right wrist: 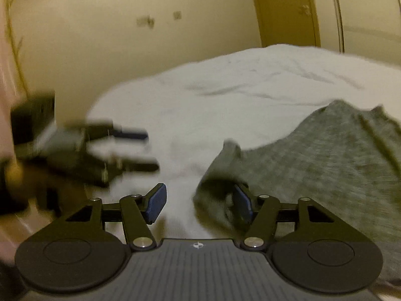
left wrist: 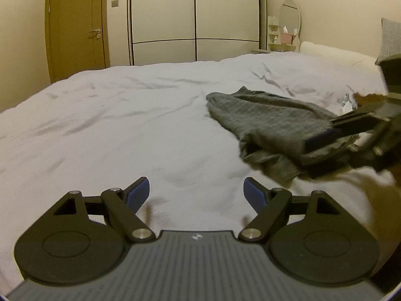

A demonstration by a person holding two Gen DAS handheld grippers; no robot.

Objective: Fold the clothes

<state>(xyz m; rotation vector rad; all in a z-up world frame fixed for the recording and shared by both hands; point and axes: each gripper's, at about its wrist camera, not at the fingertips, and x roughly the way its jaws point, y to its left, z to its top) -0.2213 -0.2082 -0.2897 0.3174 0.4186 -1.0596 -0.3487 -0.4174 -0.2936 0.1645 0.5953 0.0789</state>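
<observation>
Your left claw (left wrist: 196, 195) sits lowest in the left wrist view, fingers spread wide, blue pads (left wrist: 136, 197) facing each other over bare white bed sheet (left wrist: 125, 125), gripping nothing. It hovers above the bed, well clear of the garment.

Grey knit garment (left wrist: 270, 123) lies rumpled on the sheet, ahead and to the right of that claw, partly bunched at its near edge. Your right claw (left wrist: 320, 138) comes in from the right edge of this view, blurred, its dark fingers over the garment's near side.

Right wrist view: your right claw (right wrist: 200, 202) has its fingers parted. The right-hand pad (right wrist: 241, 204) touches the garment's (right wrist: 325, 163) bunched edge; the left-hand pad stands over bare sheet (right wrist: 225, 87). Cloth is not pinched between them. Your left claw (right wrist: 140, 150) shows here at the left, motion-blurred, fingers apart.

Background in the left wrist view: wooden door (left wrist: 75, 30), panelled wardrobe (left wrist: 195, 17), oval mirror (left wrist: 290, 17) by the far end of the bed.
</observation>
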